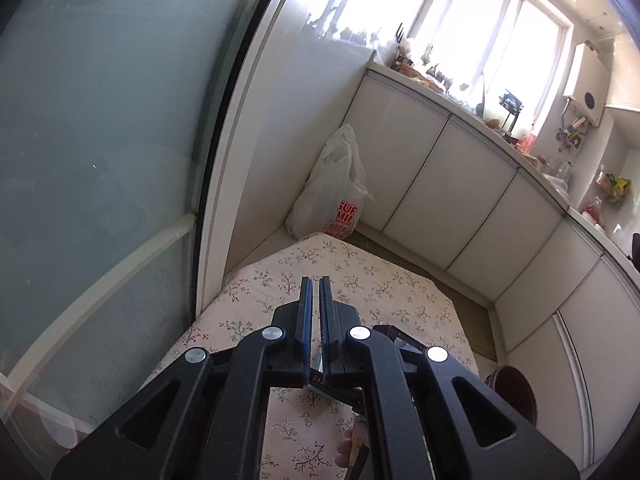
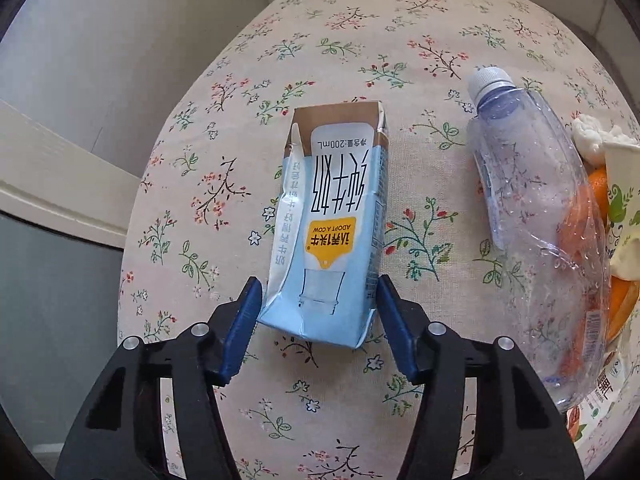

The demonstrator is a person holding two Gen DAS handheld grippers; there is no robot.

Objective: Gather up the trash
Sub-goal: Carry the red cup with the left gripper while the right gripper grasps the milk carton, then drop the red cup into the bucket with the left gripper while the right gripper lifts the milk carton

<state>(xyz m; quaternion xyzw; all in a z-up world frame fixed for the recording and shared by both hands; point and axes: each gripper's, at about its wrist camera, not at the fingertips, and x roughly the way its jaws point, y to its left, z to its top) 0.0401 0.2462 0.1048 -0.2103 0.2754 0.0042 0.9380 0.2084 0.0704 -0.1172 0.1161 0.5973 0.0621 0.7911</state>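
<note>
A crumpled light-blue 200 mL milk carton (image 2: pixel 334 224) lies flat on the floral tablecloth (image 2: pixel 224 152). My right gripper (image 2: pixel 318 284) is open, its blue pads on either side of the carton's near end, just touching or nearly so. A crushed clear plastic bottle (image 2: pixel 532 208) with a white cap lies to the right. My left gripper (image 1: pixel 316 284) is shut and empty, held above the same table (image 1: pixel 360 280), pointing toward the far corner. Beneath it a dark object, perhaps the other gripper, is partly hidden.
Orange peel (image 2: pixel 618 300), a white crumpled scrap (image 2: pixel 592 136) and a paper cup (image 2: pixel 624 208) sit at the table's right edge. A white plastic bag (image 1: pixel 336 192) stands on the floor by the cabinets (image 1: pixel 440 184). A brown bin (image 1: pixel 516 392) is right of the table. A glass door (image 1: pixel 100 160) is to the left.
</note>
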